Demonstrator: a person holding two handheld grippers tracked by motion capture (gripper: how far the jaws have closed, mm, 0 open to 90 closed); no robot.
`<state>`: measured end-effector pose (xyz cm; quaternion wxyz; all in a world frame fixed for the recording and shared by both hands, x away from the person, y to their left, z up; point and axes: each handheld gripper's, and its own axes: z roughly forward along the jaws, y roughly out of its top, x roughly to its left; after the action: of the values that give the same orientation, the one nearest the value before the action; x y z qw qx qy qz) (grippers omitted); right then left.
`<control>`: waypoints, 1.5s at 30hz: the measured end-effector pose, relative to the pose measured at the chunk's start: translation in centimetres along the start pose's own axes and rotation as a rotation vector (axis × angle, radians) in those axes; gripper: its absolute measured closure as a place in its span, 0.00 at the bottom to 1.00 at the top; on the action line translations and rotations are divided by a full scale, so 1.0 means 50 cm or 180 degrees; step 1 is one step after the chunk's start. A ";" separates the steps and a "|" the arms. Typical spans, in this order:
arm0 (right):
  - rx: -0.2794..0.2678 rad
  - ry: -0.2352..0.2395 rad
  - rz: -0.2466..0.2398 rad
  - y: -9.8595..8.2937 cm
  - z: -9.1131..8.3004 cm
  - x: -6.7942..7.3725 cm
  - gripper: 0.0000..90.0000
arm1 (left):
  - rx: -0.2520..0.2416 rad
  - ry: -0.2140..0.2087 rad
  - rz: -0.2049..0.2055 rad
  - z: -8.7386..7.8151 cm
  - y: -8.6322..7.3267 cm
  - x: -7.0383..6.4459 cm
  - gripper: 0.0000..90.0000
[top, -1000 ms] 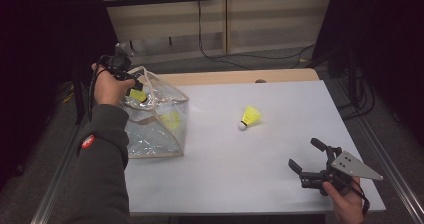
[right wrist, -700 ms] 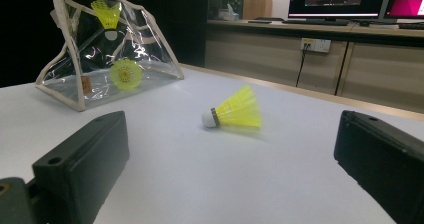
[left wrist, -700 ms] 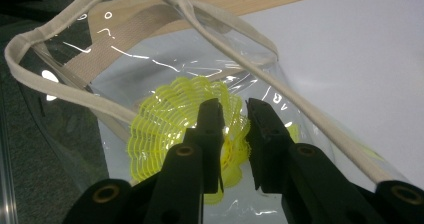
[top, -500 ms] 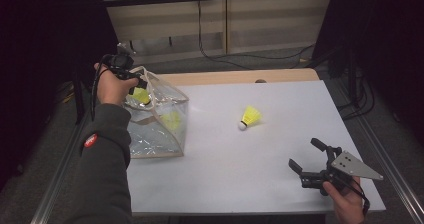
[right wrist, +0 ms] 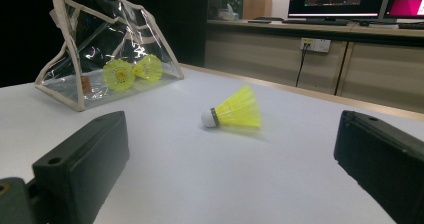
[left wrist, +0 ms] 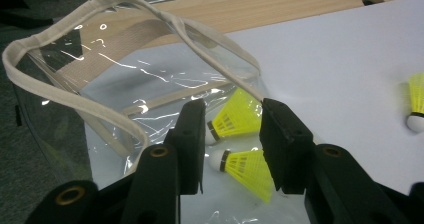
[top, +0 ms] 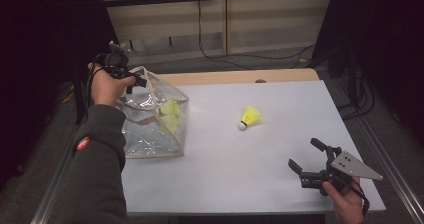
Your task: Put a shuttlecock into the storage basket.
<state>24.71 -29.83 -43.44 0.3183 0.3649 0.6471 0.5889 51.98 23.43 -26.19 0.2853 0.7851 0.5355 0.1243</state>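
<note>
Two yellow shuttlecocks (left wrist: 239, 119) lie inside the clear bag (top: 150, 126), just beyond and below my left claw (left wrist: 234, 149). In the left gripper view one (left wrist: 247, 169) sits right between my jaws as I look down, its white cork toward my left jaw, and the other lies just past it, nearer the bag's far wall. In the right gripper view both show their open skirts through the plastic (right wrist: 120, 74), side by side on the bag's floor. The bag stands on the white counter (top: 260, 184) with its cloth-trimmed mouth (left wrist: 65, 96) open toward my left claw.

My left claw (top: 131, 79) hangs over that mouth, released, jaws parted about a shuttlecock's width, with nothing between them. I cannot tell whether a jaw brushes the bag's rim.

A third shuttlecock (top: 249, 118) lies loose on the counter, well apart from the bag and well ahead of my right claw (top: 307, 159). From that claw it lies on its side straight ahead (right wrist: 232, 111), cork to my left, skirt to my right, in the gap between the jaws as seen.

My right claw is released too, jaws spread wide, low over the counter's near edge, gripping nothing.
</note>
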 end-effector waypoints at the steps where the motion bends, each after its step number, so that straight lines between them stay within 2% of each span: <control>1: -0.0002 0.0000 0.0002 0.000 0.000 0.000 0.01 | -0.0017 -0.0003 -0.0019 -0.002 -0.001 -0.001 0.68; 6: 0.0003 -0.0004 -0.0005 0.000 0.000 0.001 0.01 | -0.0055 -0.0063 -0.0068 -0.019 0.000 -0.001 0.66; 9: 0.0007 0.0000 -0.0004 0.001 0.000 0.001 0.01 | -0.0106 -0.0153 -0.0129 -0.027 0.000 -0.005 0.63; 20: 0.0000 0.0006 -0.0012 0.002 0.000 0.002 0.01 | -0.0078 -0.0362 -0.0113 -0.050 0.005 -0.029 0.57; 30: 0.0000 0.0005 -0.0020 0.002 0.002 0.003 0.01 | -0.0074 -0.0542 -0.0013 -0.064 0.010 -0.062 0.50; 41: -0.0016 0.0008 -0.0011 0.003 0.002 0.003 0.01 | -0.0034 -0.0691 0.0057 -0.055 0.013 -0.103 0.43; 45: -0.0005 0.0002 -0.0010 0.003 0.002 0.003 0.01 | -0.0006 -0.0737 0.0093 -0.048 0.013 -0.122 0.35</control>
<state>24.70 -29.65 -43.32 0.3192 0.3634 0.6473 0.5891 48.86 18.45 -23.18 0.3441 0.8017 0.4874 0.0375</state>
